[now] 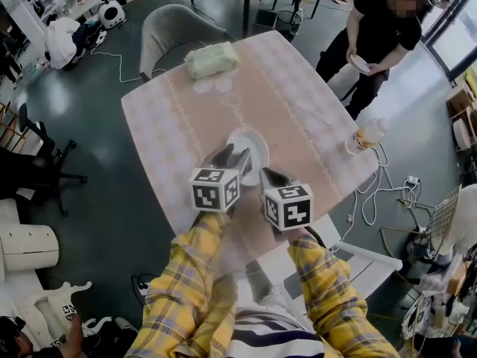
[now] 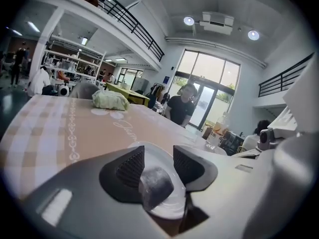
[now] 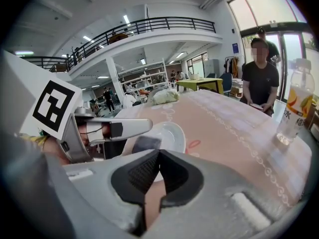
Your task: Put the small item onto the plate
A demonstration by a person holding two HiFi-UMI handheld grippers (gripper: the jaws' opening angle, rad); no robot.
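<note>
Now small item (image 2: 156,185) at plate (image 3: 173,133) rim; left hand-held gripper (image 1: 232,156) open, right (image 3: 158,157) shut

the head view looks steeply down from above the table (image 1: 171,118), over the left gripper (image 1: 232,157) and right gripper (image 1: 273,177). each gripper view sits low, close behind its own jaws, facing across the table. all three share the plate (image 1: 257,146) just ahead of the jaws.

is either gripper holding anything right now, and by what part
Nothing is held. On the left gripper the jaws stand apart, with the small grey item unclamped between them over the plate; the right gripper is shut on nothing.
</note>
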